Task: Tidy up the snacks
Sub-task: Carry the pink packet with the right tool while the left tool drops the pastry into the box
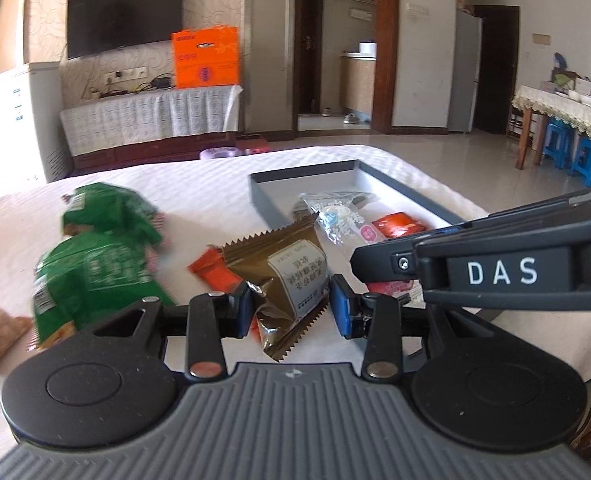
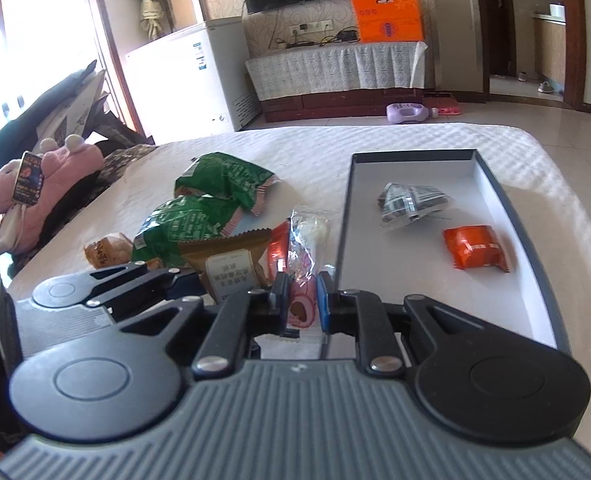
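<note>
My left gripper (image 1: 291, 304) is shut on a brown-gold snack packet (image 1: 285, 276), held just above the white table. My right gripper (image 2: 301, 300) is shut on a clear packet with pink print (image 2: 307, 248), beside the tray's left wall; it also shows in the left wrist view (image 1: 337, 216). The grey tray (image 2: 345, 216) holds a black-and-white packet (image 2: 409, 202) and an orange packet (image 2: 477, 252). Two green bags (image 1: 95, 264) (image 2: 219, 178), a small orange packet (image 1: 211, 272) and a tan pastry packet (image 2: 107, 254) lie on the table to the left.
The table has a white quilted cover (image 2: 315, 148). A pink plush toy (image 2: 51, 176) and dark clutter sit off its left edge. Beyond are a TV stand with an orange box (image 2: 387, 12), a white freezer (image 2: 183, 76) and a purple bottle (image 2: 409, 112) on the floor.
</note>
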A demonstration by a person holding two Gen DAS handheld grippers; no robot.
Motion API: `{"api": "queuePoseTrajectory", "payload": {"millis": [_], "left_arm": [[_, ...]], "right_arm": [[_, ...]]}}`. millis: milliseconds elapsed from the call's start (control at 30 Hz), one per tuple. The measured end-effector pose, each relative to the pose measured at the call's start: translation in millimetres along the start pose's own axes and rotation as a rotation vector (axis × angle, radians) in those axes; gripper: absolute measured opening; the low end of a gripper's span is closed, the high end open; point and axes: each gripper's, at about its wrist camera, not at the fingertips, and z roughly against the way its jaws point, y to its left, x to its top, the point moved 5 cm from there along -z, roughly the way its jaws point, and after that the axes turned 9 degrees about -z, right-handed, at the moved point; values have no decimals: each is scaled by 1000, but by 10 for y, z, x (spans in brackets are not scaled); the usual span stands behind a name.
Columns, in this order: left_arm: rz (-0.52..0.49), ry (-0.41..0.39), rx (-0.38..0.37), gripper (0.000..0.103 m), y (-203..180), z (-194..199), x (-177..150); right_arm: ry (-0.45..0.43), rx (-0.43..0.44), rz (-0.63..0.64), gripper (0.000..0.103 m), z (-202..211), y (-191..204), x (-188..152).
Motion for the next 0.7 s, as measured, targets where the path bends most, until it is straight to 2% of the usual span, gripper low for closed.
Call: {"api": "queuePoseTrajectory", "payload": {"millis": [300,700], "left_arm": [[-24,-3,-56,45,-289,-145,100],[-54,-12,-95,45,-395,-322,207]], "right_arm": [[-27,-36,-54,18,85,-287,53],[-44,-64,-76,18,116,-451,90]]}}
